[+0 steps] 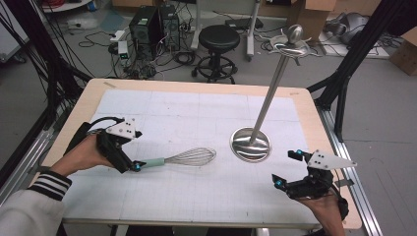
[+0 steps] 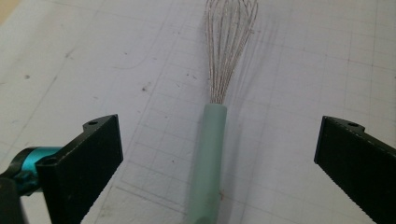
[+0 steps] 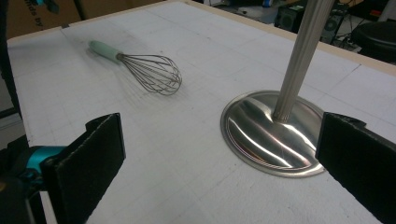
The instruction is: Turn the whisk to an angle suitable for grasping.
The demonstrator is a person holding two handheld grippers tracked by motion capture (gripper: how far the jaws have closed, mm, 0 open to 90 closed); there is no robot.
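My left hand-held gripper (image 2: 219, 154) straddles the whisk (image 2: 212, 140) handle, jaws wide; the whisk lies flat on the counter (image 1: 196, 196). If I close off-centre, the round handle may roll away.

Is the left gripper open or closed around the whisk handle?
Open. The left gripper has its jaws spread wide, with the whisk handle lying untouched between them on the table.

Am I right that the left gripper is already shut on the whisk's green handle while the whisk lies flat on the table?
Not quite: the left gripper is open. The left gripper view shows its jaws standing wide on either side of the whisk, clear of the green handle. The whisk does lie flat on the table.
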